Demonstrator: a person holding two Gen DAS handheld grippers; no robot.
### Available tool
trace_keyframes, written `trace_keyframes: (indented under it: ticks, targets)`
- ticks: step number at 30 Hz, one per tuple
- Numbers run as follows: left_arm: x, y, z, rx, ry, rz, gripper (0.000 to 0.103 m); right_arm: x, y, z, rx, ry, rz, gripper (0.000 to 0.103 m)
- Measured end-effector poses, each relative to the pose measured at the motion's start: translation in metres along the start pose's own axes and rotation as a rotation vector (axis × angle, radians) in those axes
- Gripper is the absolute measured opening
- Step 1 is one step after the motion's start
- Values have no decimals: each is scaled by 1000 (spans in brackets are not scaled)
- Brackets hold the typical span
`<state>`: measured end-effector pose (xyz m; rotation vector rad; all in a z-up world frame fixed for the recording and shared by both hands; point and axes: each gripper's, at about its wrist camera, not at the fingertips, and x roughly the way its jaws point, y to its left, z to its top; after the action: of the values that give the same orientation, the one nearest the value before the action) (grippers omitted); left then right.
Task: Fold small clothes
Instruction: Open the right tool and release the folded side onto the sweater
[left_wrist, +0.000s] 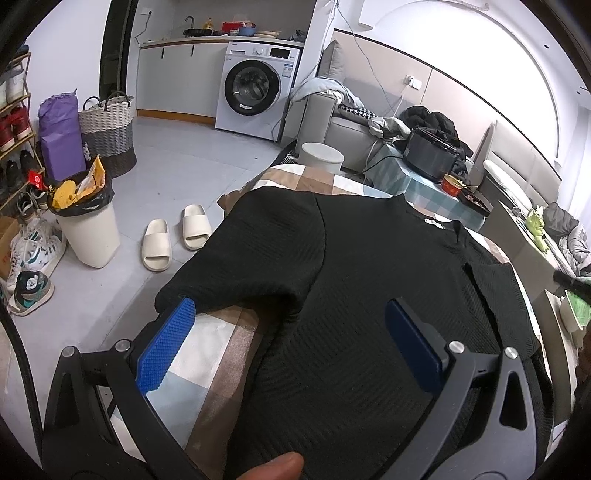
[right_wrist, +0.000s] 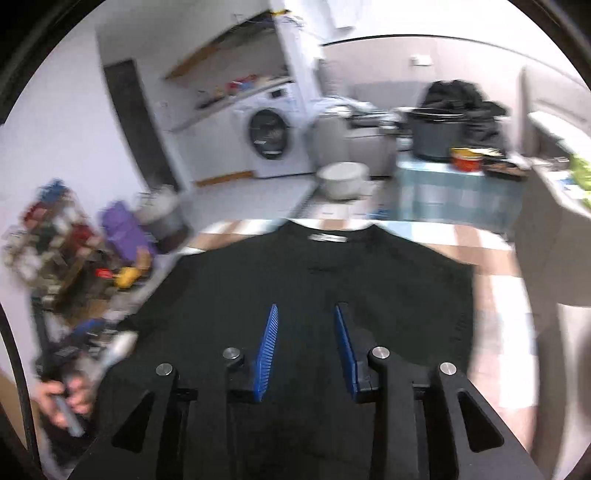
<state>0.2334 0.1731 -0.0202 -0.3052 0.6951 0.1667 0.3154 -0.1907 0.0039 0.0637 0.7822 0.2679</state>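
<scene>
A black ribbed T-shirt (left_wrist: 351, 295) lies flat on a checked bedcover (left_wrist: 207, 343), neck away from me. Its left sleeve (left_wrist: 258, 251) is spread out toward the bed's edge. The right sleeve (left_wrist: 495, 288) looks folded in over the body. My left gripper (left_wrist: 291, 304) is open wide just above the shirt's lower left part, with nothing between its blue pads (left_wrist: 166, 347). In the blurred right wrist view the T-shirt (right_wrist: 388, 288) shows a white neck label (right_wrist: 328, 237). My right gripper (right_wrist: 306, 308) hangs above the shirt's middle, jaws apart with nothing between them.
Left of the bed on the floor are two cream slippers (left_wrist: 173, 236), a full white bin (left_wrist: 88, 229), sneakers (left_wrist: 31, 288) and a woven basket (left_wrist: 107, 129). Behind stand a washing machine (left_wrist: 255, 92), a white tub (left_wrist: 321, 155) and a side table (left_wrist: 424, 184) with a dark pot.
</scene>
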Motion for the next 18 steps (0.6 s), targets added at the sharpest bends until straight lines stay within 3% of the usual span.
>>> trace_keyframes:
  ticks: [4, 6, 13, 18]
  targets:
    - [-2, 0, 0, 2, -1, 0, 102, 14, -31, -34, 59, 117, -151, 31]
    - [-2, 0, 0, 2, -5, 5, 102, 22, -46, -55, 93, 160, -177, 31]
    - [0, 3, -2, -16, 15, 6, 102, 39, -62, -90, 106, 228, -137, 31]
    - [1, 30, -5, -139, 57, 15, 102, 54, -55, -87, 108, 240, -114, 31]
